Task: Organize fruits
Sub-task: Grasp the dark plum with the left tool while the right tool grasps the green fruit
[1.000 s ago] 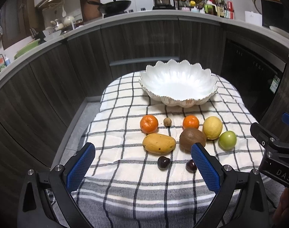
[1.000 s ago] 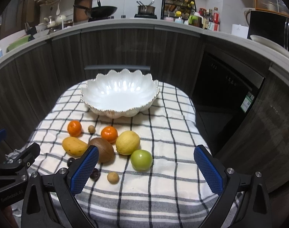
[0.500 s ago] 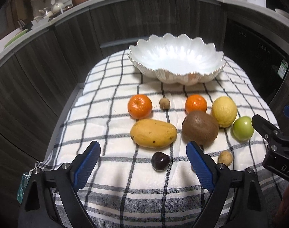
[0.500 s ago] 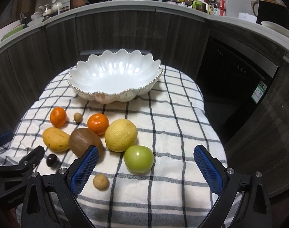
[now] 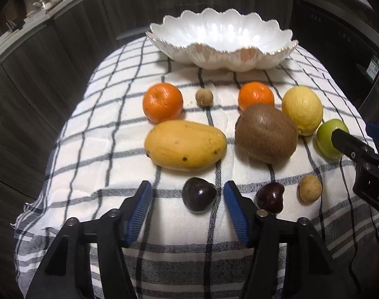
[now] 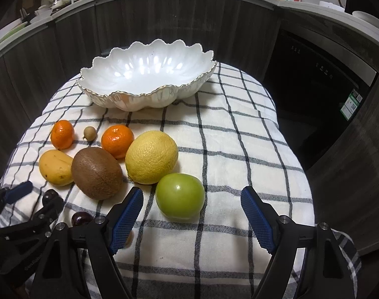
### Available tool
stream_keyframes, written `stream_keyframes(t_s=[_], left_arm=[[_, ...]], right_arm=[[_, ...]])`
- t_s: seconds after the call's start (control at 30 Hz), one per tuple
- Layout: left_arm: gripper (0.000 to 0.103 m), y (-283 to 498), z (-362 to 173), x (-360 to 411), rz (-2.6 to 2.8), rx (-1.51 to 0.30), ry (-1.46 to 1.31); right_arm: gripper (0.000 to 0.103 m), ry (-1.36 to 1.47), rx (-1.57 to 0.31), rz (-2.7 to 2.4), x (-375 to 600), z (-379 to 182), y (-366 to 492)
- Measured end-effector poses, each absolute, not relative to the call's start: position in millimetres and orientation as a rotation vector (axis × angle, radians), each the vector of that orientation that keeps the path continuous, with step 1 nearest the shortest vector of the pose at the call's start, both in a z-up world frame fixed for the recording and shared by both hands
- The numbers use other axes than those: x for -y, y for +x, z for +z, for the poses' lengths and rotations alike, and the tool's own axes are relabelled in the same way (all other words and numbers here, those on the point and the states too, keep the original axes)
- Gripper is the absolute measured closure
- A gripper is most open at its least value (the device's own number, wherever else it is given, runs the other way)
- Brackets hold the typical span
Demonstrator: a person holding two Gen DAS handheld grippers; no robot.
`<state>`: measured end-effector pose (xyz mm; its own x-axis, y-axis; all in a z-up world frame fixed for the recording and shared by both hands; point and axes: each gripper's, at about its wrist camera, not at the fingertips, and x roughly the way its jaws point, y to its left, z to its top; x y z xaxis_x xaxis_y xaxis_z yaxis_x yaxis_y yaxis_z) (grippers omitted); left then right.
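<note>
Dark wood kitchen cabinets curve behind a table draped in a checked cloth (image 5: 94,149), with fruit laid out in front of a white scalloped bowl (image 5: 221,42).

On the cloth lie two oranges, a mango (image 5: 185,145), a kiwi (image 5: 266,133), a lemon (image 5: 302,111), a green apple (image 6: 180,196), two small tan fruits and two dark plums. Left gripper (image 5: 188,200) hangs low over the front row with the nearer plum (image 5: 198,197) between its blue pads; its jaws have just been closing but stand apart, clear of the plum on both sides. Right gripper (image 6: 191,208) has the apple between its pads, nearer the left pad; its jaws have also just been closing, and gaps show on both sides. Nothing lies in the bowl.
</note>
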<state>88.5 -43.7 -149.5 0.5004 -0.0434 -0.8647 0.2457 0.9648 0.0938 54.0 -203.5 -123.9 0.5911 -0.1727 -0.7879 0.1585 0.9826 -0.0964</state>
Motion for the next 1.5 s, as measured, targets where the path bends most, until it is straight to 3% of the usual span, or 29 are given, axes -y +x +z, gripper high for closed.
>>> stream_keyframes(t_s=[0.6, 0.83, 1.5], left_arm=[[0.074, 87, -154, 46, -0.217, -1.032, 0.196], [0.075, 88, -153, 41, -0.212, -1.03, 0.181], [0.075, 78, -128, 39, -0.217, -0.954, 0.176]], right_arm=[[0.046, 0.035, -0.977, -0.155, 208, -145, 68], [0.052, 0.034, -0.989, -0.139, 205, -148, 71], [0.053, 0.054, -0.945, -0.121, 203, -134, 62]])
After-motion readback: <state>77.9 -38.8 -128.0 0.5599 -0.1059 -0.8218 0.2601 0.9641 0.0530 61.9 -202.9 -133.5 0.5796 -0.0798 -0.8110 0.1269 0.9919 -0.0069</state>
